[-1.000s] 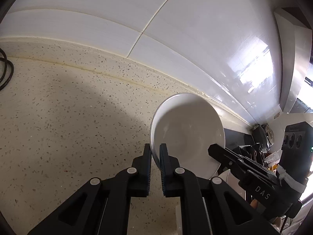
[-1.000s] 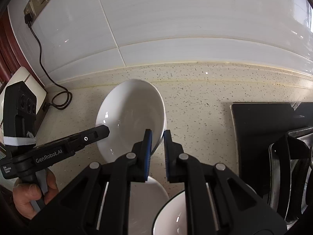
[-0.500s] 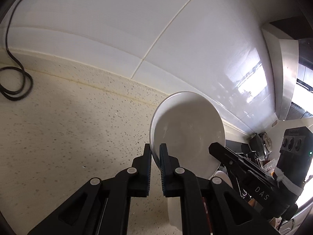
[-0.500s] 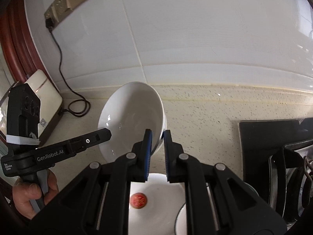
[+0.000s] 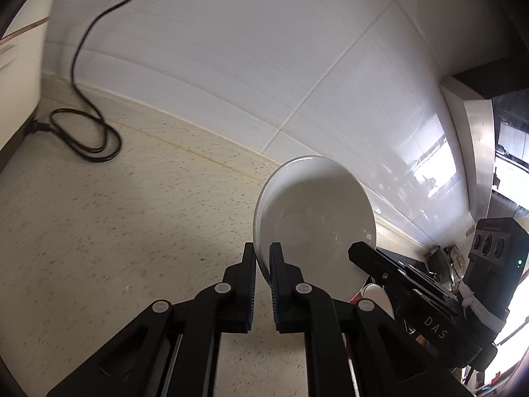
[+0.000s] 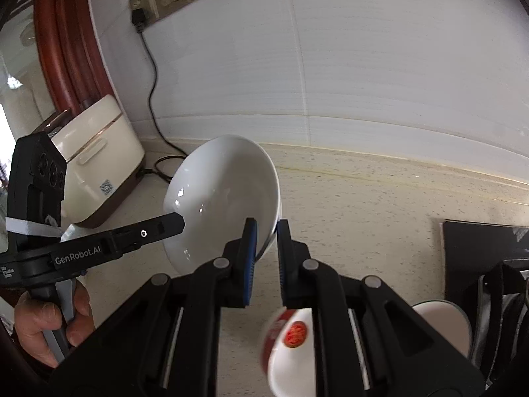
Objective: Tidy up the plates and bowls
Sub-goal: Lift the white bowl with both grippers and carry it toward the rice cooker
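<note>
One white bowl [image 6: 221, 198], glossy and plain inside, hangs tilted in the air above the speckled tabletop [image 6: 380, 205]. Its rim is pinched on two opposite sides: the right claw [image 6: 266, 231] clamps the near edge, and the left claw [image 5: 263, 258] clamps the other edge. Below the right claw, on the tabletop, sits a white dish with a red mark [image 6: 294, 337]. A cream appliance [image 6: 96, 162] and black cord [image 5: 82, 132] lie farther left.
</note>
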